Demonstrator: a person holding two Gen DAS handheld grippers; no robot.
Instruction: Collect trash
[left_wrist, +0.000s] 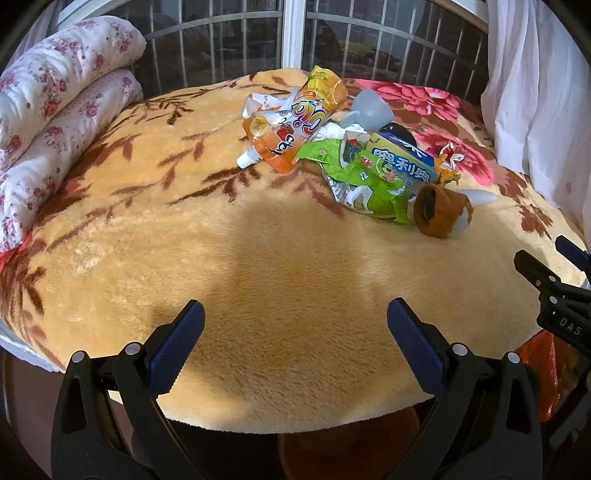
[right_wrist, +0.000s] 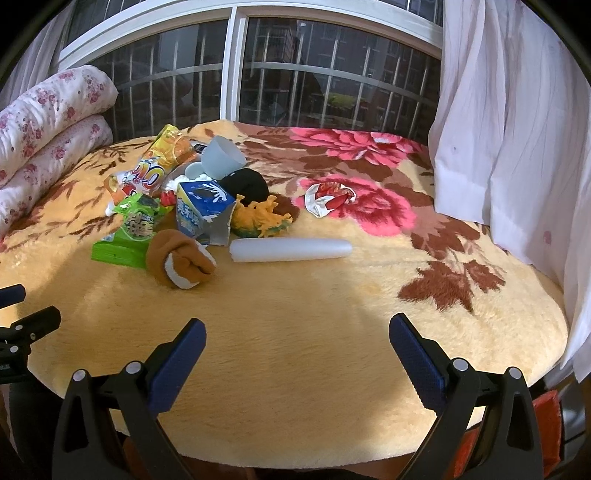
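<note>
A pile of trash lies on the bed blanket (left_wrist: 258, 258): an orange drink pouch (left_wrist: 291, 122), a green snack wrapper (left_wrist: 365, 181), a blue and white carton (right_wrist: 203, 214) and a crumpled red and white wrapper (right_wrist: 328, 197). Mixed in are a rolled brown sock (right_wrist: 181, 264), a white tube (right_wrist: 291, 250), a grey cup (right_wrist: 221, 157), a black sock (right_wrist: 245, 184) and an orange toy (right_wrist: 264, 219). My left gripper (left_wrist: 295, 332) is open and empty over the near blanket. My right gripper (right_wrist: 295, 347) is open and empty too, well short of the pile.
A folded floral quilt (left_wrist: 55, 110) lies at the left. A barred window (right_wrist: 236, 74) is behind the bed and a white curtain (right_wrist: 517, 129) hangs at the right. An orange bag (left_wrist: 546, 373) hangs below the bed's front edge at right.
</note>
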